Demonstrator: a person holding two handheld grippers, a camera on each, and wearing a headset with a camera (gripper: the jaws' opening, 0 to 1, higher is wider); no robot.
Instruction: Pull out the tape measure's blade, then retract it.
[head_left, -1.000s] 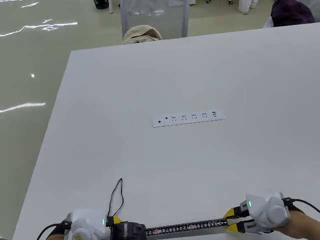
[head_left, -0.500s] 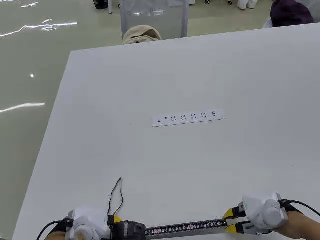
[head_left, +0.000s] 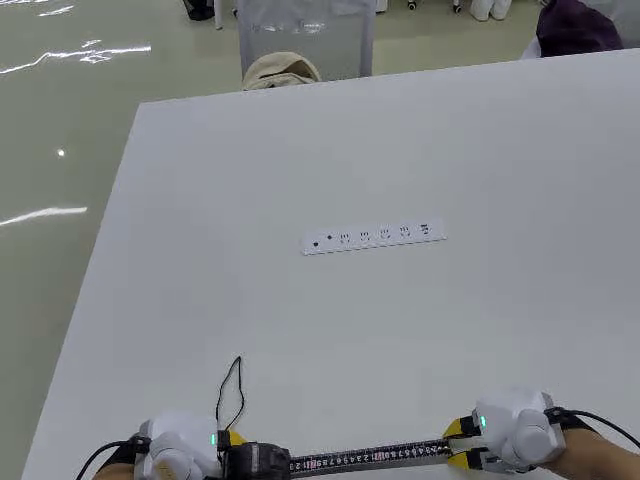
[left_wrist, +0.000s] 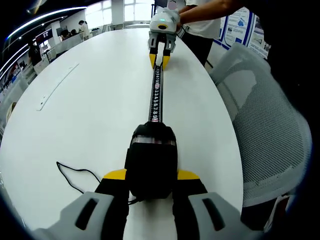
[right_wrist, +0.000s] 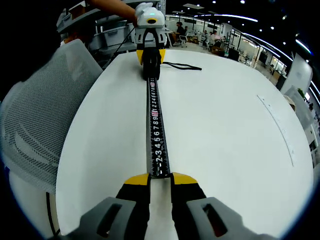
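Observation:
The black tape measure case (left_wrist: 151, 160) sits clamped in my left gripper (left_wrist: 151, 176), at the table's near edge in the head view (head_left: 256, 461). Its black blade (head_left: 370, 457) with white numbers runs out flat to the right over the white table (head_left: 300, 150). My right gripper (right_wrist: 160, 179) is shut on the blade's end tip, and stands at the lower right in the head view (head_left: 457, 445). In the right gripper view the blade (right_wrist: 155, 125) stretches away to the case (right_wrist: 150, 64). A thin black wrist cord (head_left: 232, 390) trails from the case.
A white power strip (head_left: 373, 238) lies flat near the table's middle. A grey mesh chair (left_wrist: 260, 130) stands close beside the table's near edge. At the far side stand another chair (head_left: 305, 35) and a person's sleeve (head_left: 575, 25).
The right gripper has shifted a little to the left with the blade tip, so the drawn-out blade looks slightly shorter. The left gripper and case have stayed put.

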